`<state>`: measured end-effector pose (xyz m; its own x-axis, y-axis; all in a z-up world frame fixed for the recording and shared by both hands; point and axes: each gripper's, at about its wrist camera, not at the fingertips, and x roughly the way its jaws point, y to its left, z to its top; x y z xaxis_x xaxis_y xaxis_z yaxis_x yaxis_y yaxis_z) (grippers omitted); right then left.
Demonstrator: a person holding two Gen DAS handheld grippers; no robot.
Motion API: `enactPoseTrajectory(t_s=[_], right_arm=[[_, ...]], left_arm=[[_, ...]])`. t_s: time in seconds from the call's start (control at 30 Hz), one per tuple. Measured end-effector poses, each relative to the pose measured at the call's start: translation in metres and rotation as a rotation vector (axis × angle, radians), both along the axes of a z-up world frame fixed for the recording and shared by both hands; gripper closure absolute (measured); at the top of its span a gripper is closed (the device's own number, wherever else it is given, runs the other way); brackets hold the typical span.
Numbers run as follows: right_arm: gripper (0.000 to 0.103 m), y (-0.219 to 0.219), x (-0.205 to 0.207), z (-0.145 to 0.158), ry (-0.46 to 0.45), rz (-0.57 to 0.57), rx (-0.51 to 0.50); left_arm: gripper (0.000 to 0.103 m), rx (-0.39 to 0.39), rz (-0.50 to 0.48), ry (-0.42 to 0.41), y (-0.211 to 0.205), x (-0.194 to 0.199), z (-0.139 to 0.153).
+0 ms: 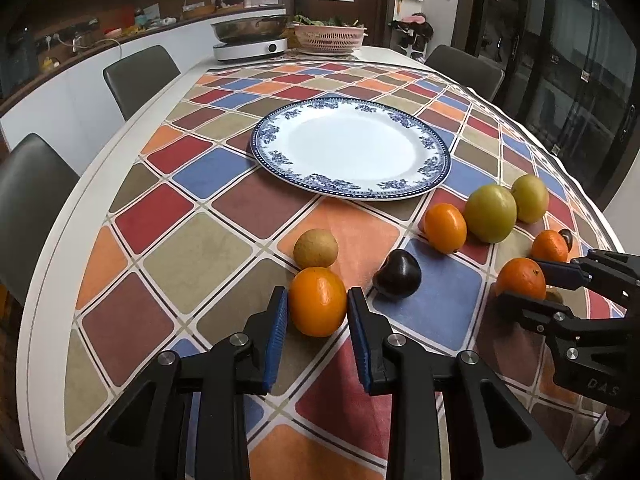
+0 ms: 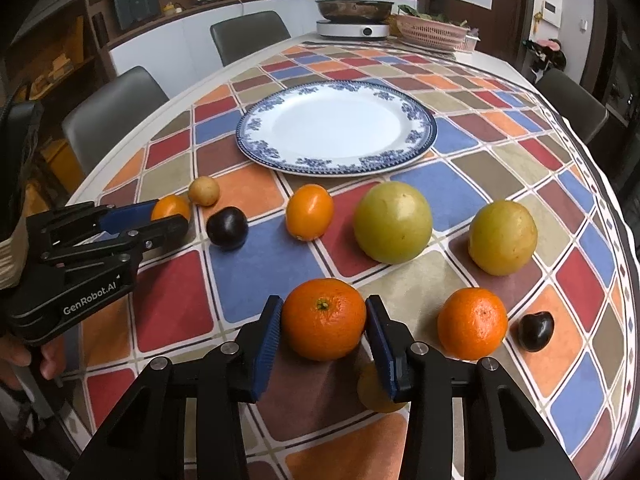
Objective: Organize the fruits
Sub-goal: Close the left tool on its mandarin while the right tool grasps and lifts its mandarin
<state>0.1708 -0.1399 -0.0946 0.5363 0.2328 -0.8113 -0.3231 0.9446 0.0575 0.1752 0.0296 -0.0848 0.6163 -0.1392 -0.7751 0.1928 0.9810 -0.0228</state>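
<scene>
Orange fruit [image 1: 317, 301] apparently clamped in left gripper [image 1: 317, 312]

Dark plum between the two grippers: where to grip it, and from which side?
Grip the dark plum across its widest middle, coming steeply from above. It is small, round and glossy, so a low or off-centre pinch would likely squirt it out. Its flanks are clear: the left gripper with its orange sits apart on one side, the oval orange fruit apart on the other.

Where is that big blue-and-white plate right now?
The round white plate with a blue floral rim lies empty mid-table on the checked cloth, beyond the scattered fruit and both grippers.
</scene>
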Motion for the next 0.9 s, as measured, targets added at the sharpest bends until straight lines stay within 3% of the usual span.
enactPoseTrajectory(t_s=[0.6,0.9], right_arm=[[0.060,-0.004,-0.008,0.046,-0.089,0.057,0.088],[0.060,-0.008,-0.001,0.073,-0.154,0.099,0.105]], left_arm=[[0.073,-0.021,0.011,-0.098,-0.009,-0.027,0.050],[0.073,-0.024,-0.008,-0.136,-0.017,-0.018,0.073]])
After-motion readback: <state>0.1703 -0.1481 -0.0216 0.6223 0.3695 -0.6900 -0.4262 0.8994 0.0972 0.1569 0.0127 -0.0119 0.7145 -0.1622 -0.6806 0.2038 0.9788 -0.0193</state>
